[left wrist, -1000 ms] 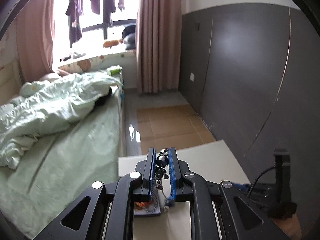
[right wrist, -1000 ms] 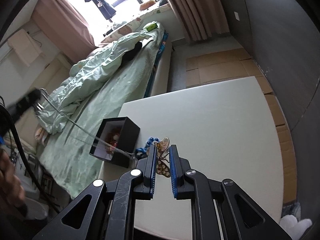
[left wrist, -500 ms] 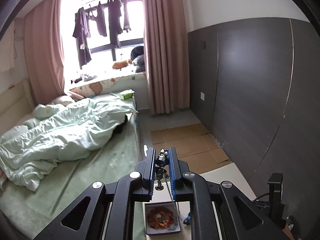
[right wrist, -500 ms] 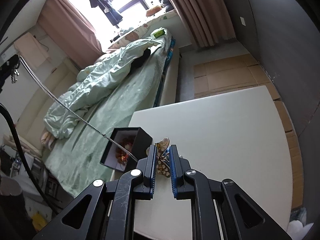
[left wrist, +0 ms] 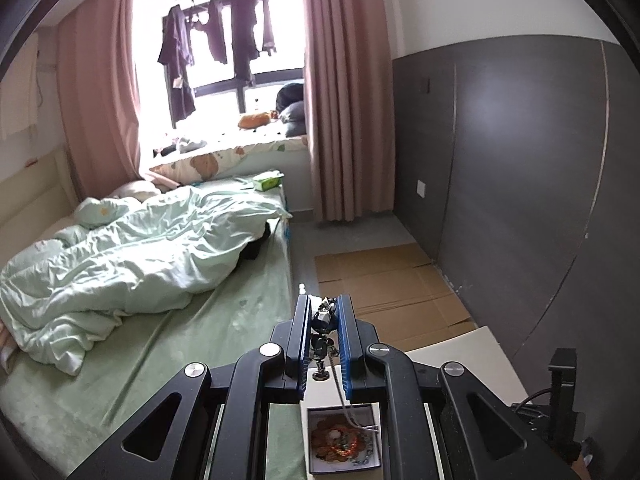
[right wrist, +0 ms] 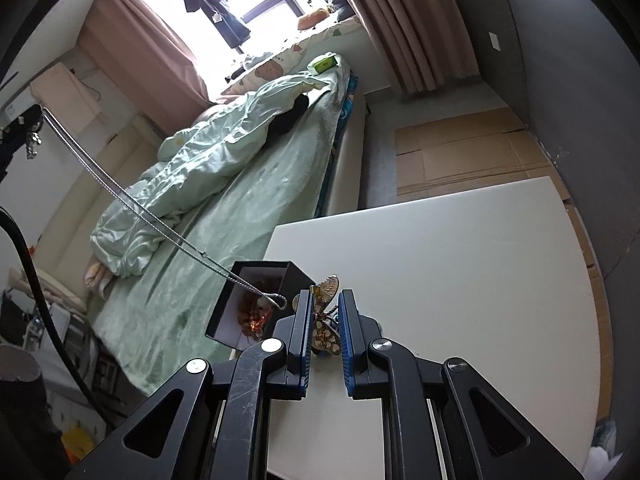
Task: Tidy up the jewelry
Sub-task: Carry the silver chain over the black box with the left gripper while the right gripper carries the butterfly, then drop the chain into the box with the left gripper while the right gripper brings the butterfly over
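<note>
While my left gripper [left wrist: 325, 312] hangs above the box [left wrist: 343, 468], I hold one end of the chain [right wrist: 132, 208] high so that its length runs taut down into the open top and its tail can, I judge, be fed in without tangling. The box stands at the near corner of the table [right wrist: 460, 264], by the bed [right wrist: 208, 216], already holding an orange-and-gold cluster of pieces whose kind I cannot make out. In the left view the chain drops straight from my jaws to the box below; in the right view its lower end lies at the box's rim, just beside my other fingers.

My left jaws are nearly closed, pinching the chain's clasp end, with small charms dangling between the blue pads [left wrist: 303, 332]. They touch nothing else.

My right gripper [right wrist: 325, 312] sits low over the table, right beside the box, waiting its turn, I think. Its jaws are likewise almost closed, clamped on a gold butterfly piece [right wrist: 326, 330] that stands edgewise between the pads, one wing poking out past the tips. Whether the butterfly rests on the table I cannot tell.
</note>
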